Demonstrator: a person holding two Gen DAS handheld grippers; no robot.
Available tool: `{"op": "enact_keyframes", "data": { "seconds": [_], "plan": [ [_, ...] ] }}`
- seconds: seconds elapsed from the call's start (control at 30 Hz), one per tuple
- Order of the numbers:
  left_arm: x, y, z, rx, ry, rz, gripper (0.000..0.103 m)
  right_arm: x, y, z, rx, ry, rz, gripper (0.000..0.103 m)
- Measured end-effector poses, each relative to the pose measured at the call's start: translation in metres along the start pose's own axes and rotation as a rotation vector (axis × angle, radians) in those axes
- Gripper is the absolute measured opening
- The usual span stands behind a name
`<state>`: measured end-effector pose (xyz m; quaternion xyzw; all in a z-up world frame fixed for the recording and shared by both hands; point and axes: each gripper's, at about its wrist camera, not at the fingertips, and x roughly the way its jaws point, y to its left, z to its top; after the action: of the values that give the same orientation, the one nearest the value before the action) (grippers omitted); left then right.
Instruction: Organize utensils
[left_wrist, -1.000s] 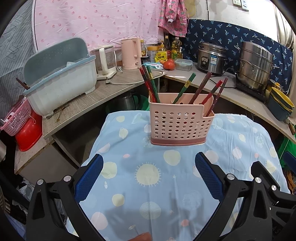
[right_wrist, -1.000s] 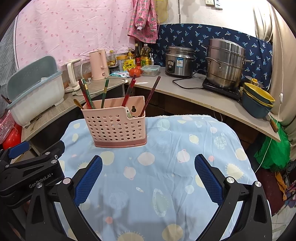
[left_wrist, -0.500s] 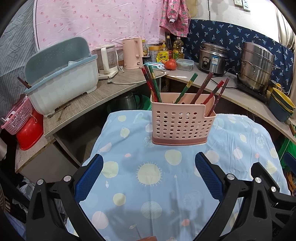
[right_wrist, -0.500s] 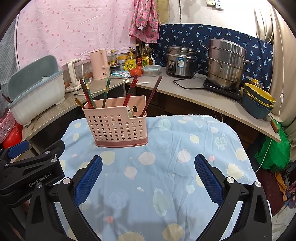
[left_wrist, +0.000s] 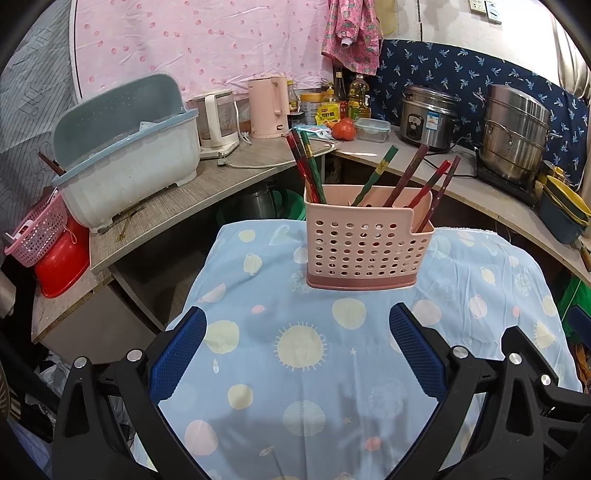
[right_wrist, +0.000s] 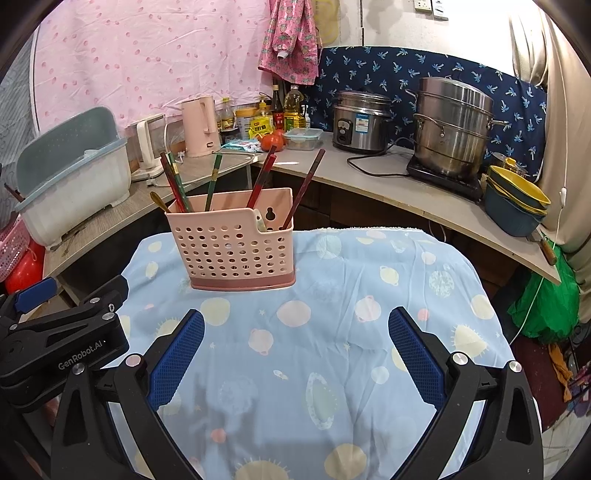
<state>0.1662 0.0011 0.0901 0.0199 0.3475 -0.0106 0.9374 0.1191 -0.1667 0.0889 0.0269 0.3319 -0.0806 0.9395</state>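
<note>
A pink perforated utensil holder (left_wrist: 364, 243) (right_wrist: 232, 245) stands on the blue patterned tablecloth (left_wrist: 303, 369) (right_wrist: 332, 332). Several red and green chopsticks (left_wrist: 308, 168) (right_wrist: 173, 182) stick up out of it, and a spoon handle (right_wrist: 157, 199) shows at its left side. My left gripper (left_wrist: 297, 349) hangs open in front of the holder with nothing between its blue pads. My right gripper (right_wrist: 295, 349) is open too, empty, to the holder's right and nearer than it. The left gripper's body (right_wrist: 55, 339) appears at the lower left of the right wrist view.
An L-shaped counter runs behind the table. It carries a blue-grey dish drainer (left_wrist: 125, 155), a pink kettle (left_wrist: 267, 107), a tomato (left_wrist: 343, 129), a rice cooker (left_wrist: 428, 114), a steel steamer pot (right_wrist: 452, 125) and stacked bowls (right_wrist: 515, 205). A pink basket (left_wrist: 35, 232) and red basin (left_wrist: 61, 264) sit at far left.
Both views have shifted slightly, so the holder sits a little lower and further right in the frames. Both grippers stay open and empty, and nothing on the table has moved.
</note>
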Motion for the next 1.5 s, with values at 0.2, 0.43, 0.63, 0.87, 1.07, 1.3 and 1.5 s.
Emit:
{"op": "enact_keyframes", "data": {
  "seconds": [0.2,0.43,0.63,0.87,1.07,1.3,1.5],
  "plan": [
    [-0.0005,-0.0008,0.0000,0.002,0.001,0.001,0.095,0.0000,0.0000,-0.0001,0.000,0.000,-0.001,0.096],
    [0.0002,-0.0020,-0.0007,0.003,0.005,0.001,0.095,0.0000,0.0001,-0.0007,-0.003,0.000,-0.002,0.096],
    [0.0001,-0.0019,-0.0011,0.005,0.005,0.002,0.095,0.0000,0.0006,-0.0007,-0.001,0.000,-0.002,0.096],
    [0.0007,-0.0033,-0.0018,0.007,0.006,0.004,0.095,0.0003,0.0006,-0.0009,-0.003,0.001,-0.002,0.096],
    [0.0017,-0.0043,-0.0023,0.012,0.006,0.006,0.095,0.0002,0.0004,-0.0017,-0.004,0.002,-0.002,0.096],
    [0.0016,-0.0044,-0.0024,0.014,0.002,0.008,0.094,0.0004,-0.0006,-0.0034,-0.002,0.002,-0.003,0.096],
    [0.0021,-0.0047,-0.0011,0.023,-0.003,0.009,0.094,0.0004,-0.0005,-0.0032,-0.004,0.002,-0.002,0.096]
  ]
}}
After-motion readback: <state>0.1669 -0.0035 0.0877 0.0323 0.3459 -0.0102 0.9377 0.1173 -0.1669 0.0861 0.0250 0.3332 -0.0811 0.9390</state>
